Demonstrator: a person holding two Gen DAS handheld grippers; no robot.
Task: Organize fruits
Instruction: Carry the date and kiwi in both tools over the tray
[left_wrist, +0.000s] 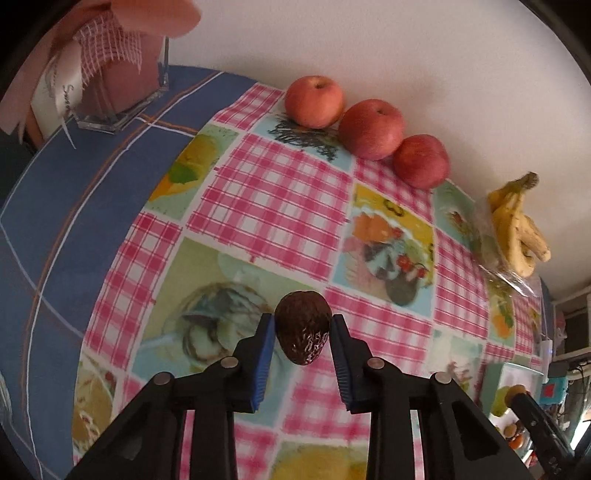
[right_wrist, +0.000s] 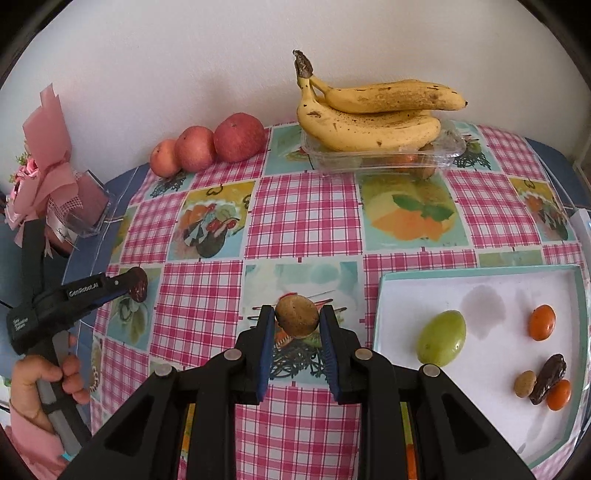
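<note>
In the left wrist view my left gripper (left_wrist: 303, 326) is shut on a dark wrinkled date (left_wrist: 303, 343), held above the checked tablecloth (left_wrist: 258, 192). The right wrist view shows my right gripper (right_wrist: 297, 318) shut on a small round brown fruit (right_wrist: 297, 325). To its right lies a white tray (right_wrist: 480, 271) with a teal rim, holding a green grape (right_wrist: 441, 343), two small orange fruits (right_wrist: 542, 322), another date (right_wrist: 548, 378) and a small brown fruit (right_wrist: 525, 384). At the left of that view is the left gripper (right_wrist: 135, 288) with its date, held by a hand (right_wrist: 55, 380).
Three red apples (right_wrist: 207, 146) line the wall at the back left. Bananas (right_wrist: 369, 114) rest on a clear plastic box (right_wrist: 384, 157) at the back. A pink bouquet in a glass vase (right_wrist: 85, 210) stands on the blue cloth at the far left.
</note>
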